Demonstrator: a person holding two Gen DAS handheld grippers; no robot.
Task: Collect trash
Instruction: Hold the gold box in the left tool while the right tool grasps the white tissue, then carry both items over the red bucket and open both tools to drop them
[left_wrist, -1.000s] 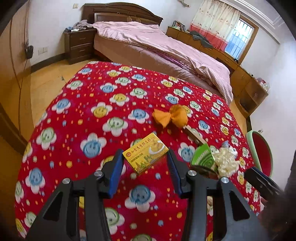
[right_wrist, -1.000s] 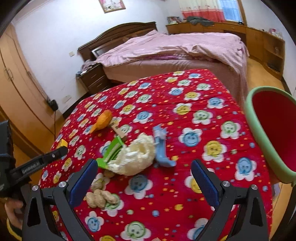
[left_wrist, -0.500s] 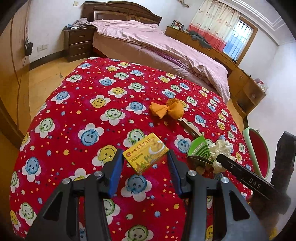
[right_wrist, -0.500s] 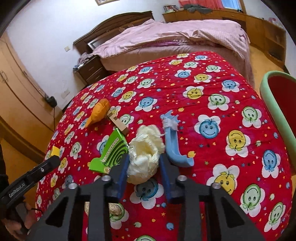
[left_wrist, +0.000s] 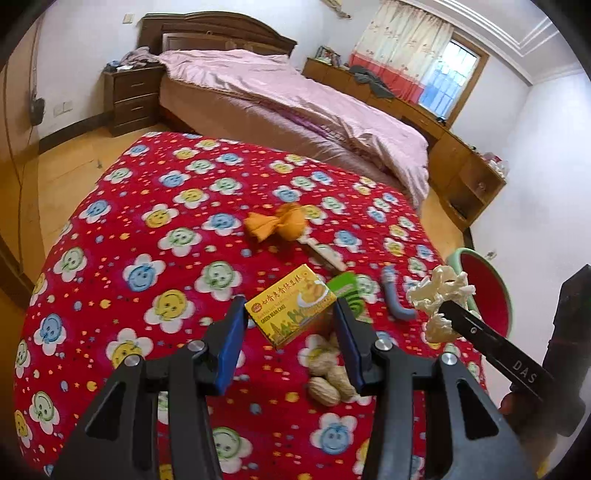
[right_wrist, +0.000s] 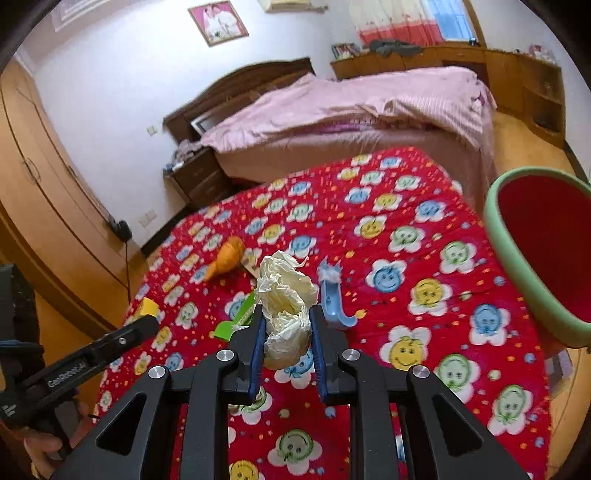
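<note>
Holding: two pieces of trash at once, one in each gripper, both lifted clear of the cloth.
Bin (right_wrist: 517, 280): green rim, red inside, standing at the right edge of the table; I judge it the drop point for both loads.
Right gripper (right_wrist: 286, 332): its jaws have just been closing, and the pads now pinch the crumpled tissue wad (right_wrist: 284, 299) at its lower half.
Left gripper (left_wrist: 290, 325): fingers part-spread, clamping the yellow cake box (left_wrist: 291, 308) by its two sides.
Handling note: I would swing the right load over the rim first, release only once the wad is above the red interior, then bring the box across; the wad is soft and may sag out of a loose pinch.
Table surface: red cloth with smiley flowers (left_wrist: 147, 229), covering the whole top.
Room: bed with pink quilt (left_wrist: 288, 107) beyond the table, wooden nightstand (left_wrist: 131, 94), curtained window (left_wrist: 443, 88).
Remaining trash: orange wrapper (left_wrist: 277, 225), green packet (left_wrist: 349, 290), blue plastic piece (right_wrist: 330, 299), peanuts (left_wrist: 328, 380) beside the box.
</note>
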